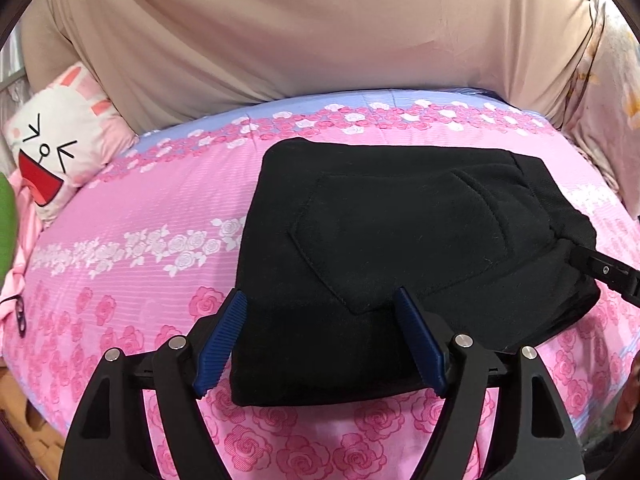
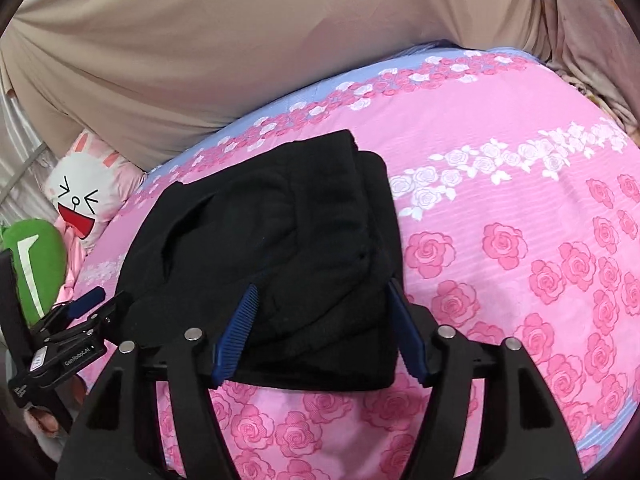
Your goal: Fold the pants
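Lying at the far left edge of the bed, a rabbit-face pillow leans beside a green cushion. Next comes the left gripper, its jaws spread wide over the near left corner of the folded black pants, blue pads clear of the cloth. The pants sit in a compact stack on the pink rose-print sheet, a back pocket facing up. At the stack's right end the right gripper straddles the edge, jaws partly open, gripping nothing. A beige curtain hangs behind.
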### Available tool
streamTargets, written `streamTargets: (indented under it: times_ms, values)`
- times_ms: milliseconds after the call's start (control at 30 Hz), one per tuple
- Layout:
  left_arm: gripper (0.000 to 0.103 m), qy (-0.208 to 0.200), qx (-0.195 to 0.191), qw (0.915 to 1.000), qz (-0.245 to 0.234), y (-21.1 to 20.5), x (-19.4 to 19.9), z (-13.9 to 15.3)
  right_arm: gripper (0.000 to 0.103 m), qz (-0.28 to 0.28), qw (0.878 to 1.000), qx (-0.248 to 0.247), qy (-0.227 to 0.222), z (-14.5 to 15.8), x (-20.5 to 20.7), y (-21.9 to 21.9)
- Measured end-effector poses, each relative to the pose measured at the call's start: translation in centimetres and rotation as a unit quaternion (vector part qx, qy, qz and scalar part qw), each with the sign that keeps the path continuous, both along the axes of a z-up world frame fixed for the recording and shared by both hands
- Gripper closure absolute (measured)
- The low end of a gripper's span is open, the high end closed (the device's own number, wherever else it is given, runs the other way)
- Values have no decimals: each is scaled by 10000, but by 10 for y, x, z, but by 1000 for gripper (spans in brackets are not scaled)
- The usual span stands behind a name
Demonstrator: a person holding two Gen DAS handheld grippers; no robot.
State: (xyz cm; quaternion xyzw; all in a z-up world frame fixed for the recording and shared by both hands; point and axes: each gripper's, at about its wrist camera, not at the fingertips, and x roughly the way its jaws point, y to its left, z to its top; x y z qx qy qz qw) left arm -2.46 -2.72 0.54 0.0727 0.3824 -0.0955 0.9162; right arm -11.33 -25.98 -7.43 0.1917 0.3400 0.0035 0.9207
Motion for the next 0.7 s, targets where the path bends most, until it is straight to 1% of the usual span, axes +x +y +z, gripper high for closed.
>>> streamTargets:
  times_ms: [33, 67, 100, 167, 200, 233, 267, 300, 333, 367, 400, 433, 467, 500, 533, 600, 667, 700]
  values:
    - [29, -10, 14, 10000, 14, 0, -1, 0, 69, 4, 10000, -64, -30, 1, 0, 1]
    - [29, -9, 2, 10000, 17, 0, -2, 0, 73, 25, 9999, -120, -99, 3, -2, 3]
    - [29, -5, -61, 10000, 17, 3, -4, 2, 81, 42, 9998, -97, -167, 6, -6, 3]
    - [29, -59, -305, 9995, 61, 14, -8, 10, 84, 36, 9992, -72, -402, 21, -19, 2]
    - [28, -74, -550, 9984, 95, 26, -10, 16, 85, 70, 9990, -94, -424, 24, -22, 1]
    - [25, -53, -729, 9973, 103, 34, -10, 18, 91, 31, 9990, -163, -410, 24, -25, -2]
    - [20, -11, -939, 9955, 93, 44, -10, 20, 91, -71, 9991, -214, -361, 21, -26, -6]
    - [18, 60, -1139, 9934, 100, 54, -8, 20, 89, -145, 9995, -184, -193, 9, -22, -15]
    - [17, 192, -1393, 9899, 156, 69, -3, 17, 82, -90, 9999, -74, -13, -2, -17, -20]
    - [17, 287, -1516, 9878, 203, 76, 1, 13, 77, -125, 9998, 138, 52, -12, -17, -27]
    - [17, 436, -1645, 9850, 284, 85, 6, 8, 65, -258, 9990, 352, -12, -13, -23, -34]
    - [17, 674, -1883, 9790, 399, 99, 14, -1, 56, -313, 9983, 484, -47, -13, -26, -37]
    - [17, 803, -2059, 9743, 427, 106, 17, -6, 52, -354, 9971, 663, -118, -10, -32, -43]
    - [17, 944, -2294, 9677, 462, 114, 19, -12, 41, -373, 9963, 759, -176, -7, -35, -45]
    - [17, 1115, -2650, 9566, 480, 125, 22, -19, 36, -359, 9952, 872, -245, -3, -37, -47]
    - [17, 1298, -3008, 9438, 448, 132, 25, -29, 36, -148, 9939, 1040, -336, 4, -36, -45]
    - [17, 1347, -3214, 9364, 424, 133, 26, -33, 33, 64, 9913, 1271, -346, 5, -27, -42]
    - [17, 1349, -3285, 9339, 406, 133, 26, -34, 31, 153, 9899, 1380, -273, 1, -18, -39]
